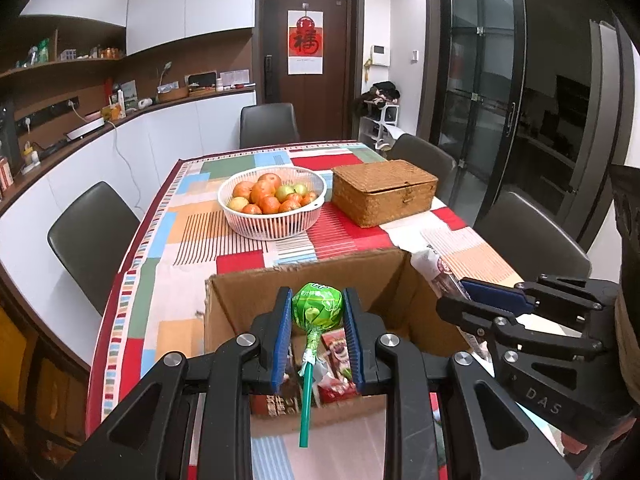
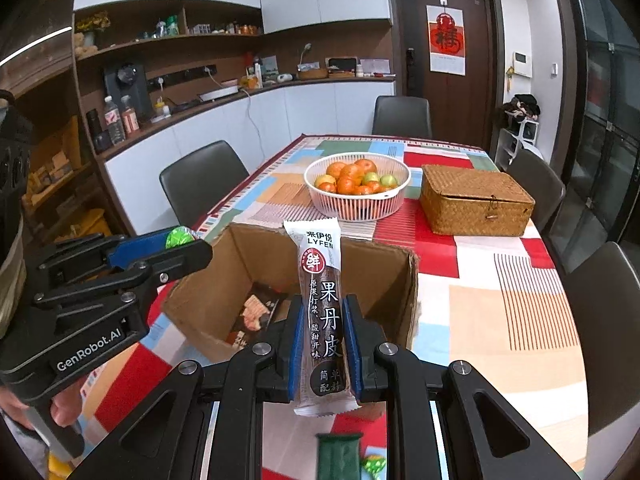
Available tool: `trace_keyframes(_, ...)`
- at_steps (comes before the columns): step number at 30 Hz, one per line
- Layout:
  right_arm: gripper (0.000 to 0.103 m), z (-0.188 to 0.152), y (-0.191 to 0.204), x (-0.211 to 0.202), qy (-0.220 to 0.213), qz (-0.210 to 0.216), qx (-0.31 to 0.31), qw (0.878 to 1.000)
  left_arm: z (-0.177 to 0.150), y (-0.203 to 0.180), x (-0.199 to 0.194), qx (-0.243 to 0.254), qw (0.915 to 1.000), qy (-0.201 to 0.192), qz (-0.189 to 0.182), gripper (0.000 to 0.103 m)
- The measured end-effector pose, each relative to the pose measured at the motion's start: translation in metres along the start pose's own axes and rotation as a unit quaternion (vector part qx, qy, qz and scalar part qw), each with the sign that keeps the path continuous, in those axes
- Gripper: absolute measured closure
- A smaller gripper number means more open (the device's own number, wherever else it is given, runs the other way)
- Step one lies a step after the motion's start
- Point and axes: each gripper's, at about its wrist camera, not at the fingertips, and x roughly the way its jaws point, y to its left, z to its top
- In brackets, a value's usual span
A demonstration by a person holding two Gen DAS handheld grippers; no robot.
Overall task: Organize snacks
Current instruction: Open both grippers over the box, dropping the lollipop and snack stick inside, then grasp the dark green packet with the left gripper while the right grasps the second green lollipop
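Note:
An open cardboard box (image 1: 248, 304) stands on the patchwork tablecloth with several snack packs (image 1: 336, 356) lying inside. Over the box's near edge, my left gripper (image 1: 317, 296) is shut on a green-wrapped lollipop (image 1: 318, 310), its green stick hanging down. To its right, my right gripper (image 1: 492, 300) points in from the side. In the right wrist view, my right gripper (image 2: 322, 304) is shut on a long brown-and-white fruit-leather pack (image 2: 324, 280), upright over the box (image 2: 384, 280). The left gripper (image 2: 168, 246) with the lollipop (image 2: 180, 236) shows at the left.
Behind the cardboard box are a white basket of fruit (image 1: 272, 200) and a shut wicker box (image 1: 384, 192). Dark chairs (image 1: 92, 236) surround the table. A green packet (image 2: 338, 456) and a small wrapped candy (image 2: 374, 464) lie on the cloth nearest me.

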Motion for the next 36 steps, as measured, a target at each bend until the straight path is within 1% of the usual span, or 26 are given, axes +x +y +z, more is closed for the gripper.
trace_keyframes(7, 0.083, 0.01, -0.002, 0.028, 0.017, -0.001, -0.003, 1.0, 0.011, 0.006, 0.03, -0.002, 0.9998, 0.019, 0.007, 0.077)
trace_keyframes(8, 0.083, 0.01, -0.002, 0.031, 0.02, 0.001, -0.001, 1.0, 0.011, 0.006, 0.033, 0.002, 0.9997, 0.021, 0.012, 0.073)
trace_keyframes(9, 0.083, 0.01, -0.002, 0.035, 0.023, 0.0, -0.001, 1.0, 0.011, 0.006, 0.034, 0.004, 0.9994, 0.022, 0.026, 0.059)
trace_keyframes(10, 0.08, 0.01, -0.002, 0.036, 0.019, -0.005, -0.003, 1.0, 0.009, 0.006, 0.031, 0.004, 0.9988, 0.017, 0.045, 0.052)
trace_keyframes(11, 0.064, 0.01, -0.001, 0.036, 0.016, -0.013, -0.007, 1.0, 0.008, 0.007, 0.028, 0.004, 0.9985, 0.01, 0.053, 0.047)
trace_keyframes(12, 0.058, 0.011, -0.002, 0.036, 0.016, -0.022, -0.009, 1.0, 0.004, 0.006, 0.023, 0.006, 0.998, 0.004, 0.063, 0.047)
trace_keyframes(13, 0.058, 0.009, -0.004, 0.033, 0.008, -0.031, -0.006, 0.999, 0.001, 0.006, 0.02, 0.009, 0.9977, 0.005, 0.067, 0.047)
trace_keyframes(15, 0.058, 0.006, -0.005, 0.024, -0.004, -0.035, -0.006, 0.999, -0.007, 0.001, 0.011, 0.014, 0.9975, 0.003, 0.07, 0.046)
trace_keyframes(17, 0.058, 0.001, -0.006, 0.015, -0.012, -0.044, -0.008, 0.999, -0.016, -0.006, -0.001, 0.024, 0.9972, -0.001, 0.071, 0.044)
trace_keyframes(19, 0.058, -0.007, -0.006, 0.004, -0.022, -0.046, -0.01, 0.999, -0.024, -0.011, -0.012, 0.027, 0.9976, -0.006, 0.063, 0.042)
trace_keyframes(23, 0.058, -0.028, -0.005, -0.018, -0.028, -0.047, -0.018, 0.998, -0.043, -0.028, -0.03, 0.033, 0.9981, -0.01, 0.051, 0.041)
trace_keyframes(29, 0.058, -0.059, -0.014, -0.036, -0.017, -0.037, -0.013, 0.999, -0.068, -0.05, -0.042, 0.031, 0.9991, -0.004, 0.03, 0.038)
trace_keyframes(32, 0.058, -0.073, -0.019, -0.039, -0.008, -0.031, -0.007, 0.999, -0.08, -0.059, -0.041, 0.024, 0.9995, 0.007, 0.022, 0.038)
trace_keyframes(36, 0.058, -0.095, -0.026, -0.038, 0.01, -0.027, -0.003, 1.0, -0.098, -0.067, -0.032, 0.015, 0.9993, 0.031, 0.01, 0.038)
